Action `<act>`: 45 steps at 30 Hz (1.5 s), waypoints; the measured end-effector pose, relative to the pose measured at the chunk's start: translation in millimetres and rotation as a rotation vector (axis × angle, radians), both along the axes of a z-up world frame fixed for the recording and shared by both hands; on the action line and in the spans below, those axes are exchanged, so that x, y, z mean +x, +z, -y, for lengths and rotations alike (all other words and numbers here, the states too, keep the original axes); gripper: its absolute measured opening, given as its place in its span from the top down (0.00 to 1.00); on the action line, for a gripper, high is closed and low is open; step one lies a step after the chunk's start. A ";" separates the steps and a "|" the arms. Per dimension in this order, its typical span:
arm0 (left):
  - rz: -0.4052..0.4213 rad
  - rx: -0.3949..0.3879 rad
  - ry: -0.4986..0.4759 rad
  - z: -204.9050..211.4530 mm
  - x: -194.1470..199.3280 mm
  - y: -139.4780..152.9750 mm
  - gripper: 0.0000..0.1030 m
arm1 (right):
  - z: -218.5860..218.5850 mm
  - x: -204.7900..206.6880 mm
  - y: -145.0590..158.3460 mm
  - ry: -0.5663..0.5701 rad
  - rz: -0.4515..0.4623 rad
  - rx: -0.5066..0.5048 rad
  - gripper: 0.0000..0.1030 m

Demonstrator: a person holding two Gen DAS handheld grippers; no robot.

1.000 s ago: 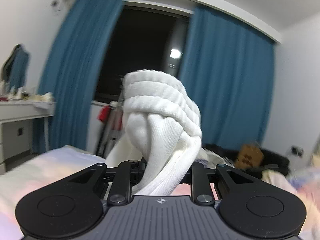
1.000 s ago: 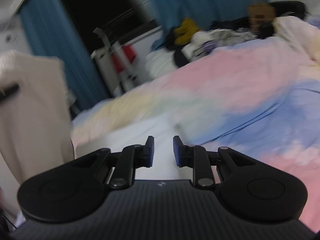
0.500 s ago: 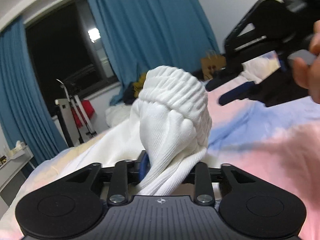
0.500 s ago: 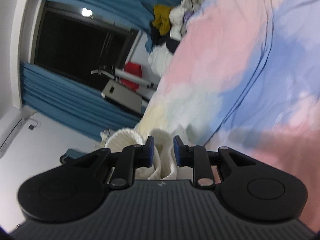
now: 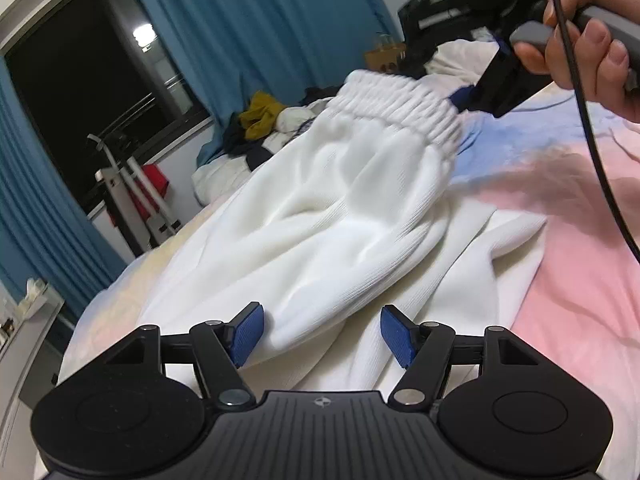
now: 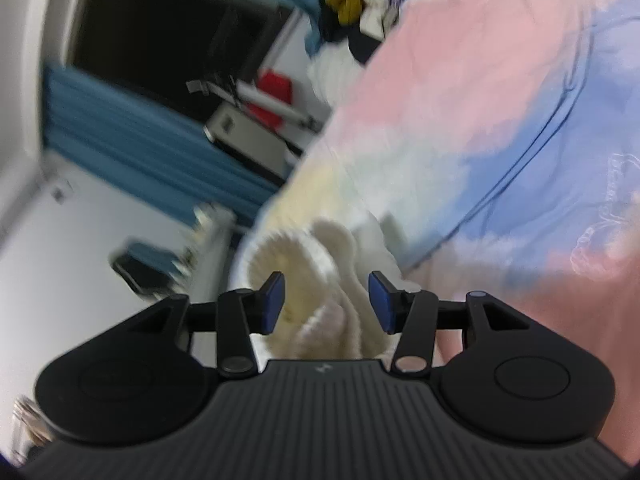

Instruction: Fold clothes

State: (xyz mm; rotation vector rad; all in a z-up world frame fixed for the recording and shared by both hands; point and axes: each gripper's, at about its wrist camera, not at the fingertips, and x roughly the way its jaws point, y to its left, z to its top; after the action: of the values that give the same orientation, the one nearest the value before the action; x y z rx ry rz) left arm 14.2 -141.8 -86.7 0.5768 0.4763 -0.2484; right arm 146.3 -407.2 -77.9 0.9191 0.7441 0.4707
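White ribbed trousers (image 5: 344, 216) with an elastic waistband (image 5: 400, 104) lie spread on the pink and blue bedspread (image 5: 580, 280). My left gripper (image 5: 322, 334) is open, its blue pads either side of the cloth's near edge. My right gripper (image 6: 326, 300) is open too, with bunched white cloth (image 6: 332, 312) between its pads; in the left wrist view it (image 5: 460, 98) sits at the waistband's right end, held by a hand (image 5: 592, 28). The right wrist view is blurred.
A pile of clothes (image 5: 272, 120) lies at the far end of the bed. A drying rack (image 5: 132, 188) with a red item stands by the dark window and blue curtains (image 5: 256, 28). A cable (image 5: 600, 168) hangs from the right gripper over the bedspread.
My left gripper has opened and let go of the bunched trousers, which now lie spread on the bed. My right gripper has opened wider at the waistband's far end.
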 end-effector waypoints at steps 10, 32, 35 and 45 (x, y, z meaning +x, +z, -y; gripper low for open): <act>0.047 -0.013 -0.107 -4.5 -25.2 -3.1 0.90 | -37.5 69.1 4.1 0.138 0.110 -0.134 0.79; -0.095 -0.237 -0.211 -23.0 -7.3 5.1 0.78 | -1.0 57.0 -15.3 -0.057 0.052 -0.048 0.67; -0.103 -0.294 -0.195 -30.0 -9.0 14.1 0.62 | 0.0 32.6 -3.5 -0.115 0.063 -0.053 0.60; -0.122 -0.521 0.052 -81.0 -5.8 55.6 0.20 | -6.8 -27.3 15.0 -0.172 0.089 -0.152 0.24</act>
State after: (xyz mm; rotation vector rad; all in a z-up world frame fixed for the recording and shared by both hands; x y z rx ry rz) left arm 8.5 -60.8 -31.1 0.0409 0.5191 -0.3443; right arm 118.9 -400.3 -62.9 0.8066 0.6052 0.2972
